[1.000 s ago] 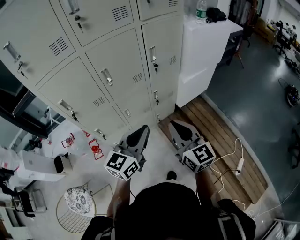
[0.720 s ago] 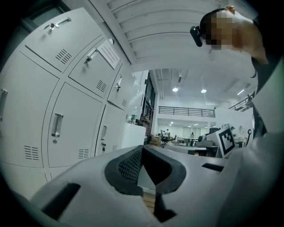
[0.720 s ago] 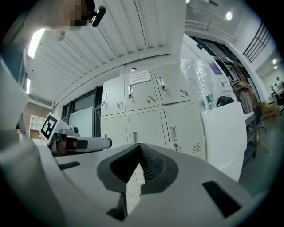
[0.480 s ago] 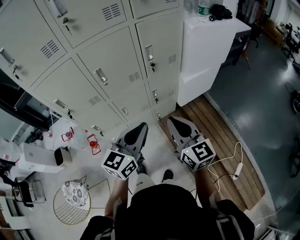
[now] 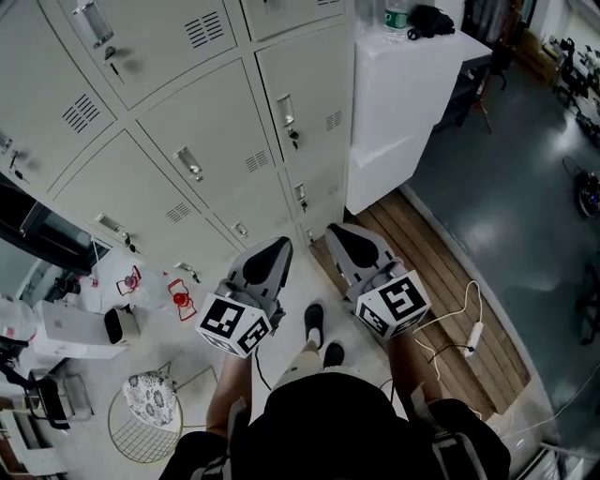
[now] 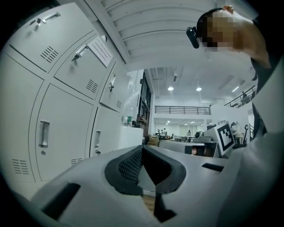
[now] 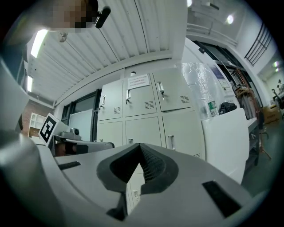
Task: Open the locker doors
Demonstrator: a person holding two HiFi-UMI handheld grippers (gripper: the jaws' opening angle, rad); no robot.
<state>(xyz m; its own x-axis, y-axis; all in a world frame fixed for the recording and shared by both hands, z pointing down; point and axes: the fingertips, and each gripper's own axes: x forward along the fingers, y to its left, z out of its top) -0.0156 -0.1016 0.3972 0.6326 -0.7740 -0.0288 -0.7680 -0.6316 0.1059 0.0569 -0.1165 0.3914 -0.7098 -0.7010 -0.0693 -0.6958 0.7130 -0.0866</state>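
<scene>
A: The locker doors (image 5: 220,141) were at your left and in front of you, and those facing you were shut. No hand-held gripper touched them.

B: Your left hand-held gripper (image 5: 274,249) hung low over the floor, jaws pressed together and holding nothing.

A: Your right hand-held gripper (image 5: 339,234) was just beside it, also closed and empty.

B: Further right stood a white cabinet (image 5: 403,84), touching the lockers, with a bottle (image 5: 397,13) on top.

Pale grey metal locker doors (image 5: 225,122), all shut, upright and flush side by side in rows and columns. On each, a vertical handle (image 5: 285,110) near the left edge with a small lock (image 5: 293,139) just beneath, and vent slots (image 5: 334,120) toward the lower right corner.
</scene>
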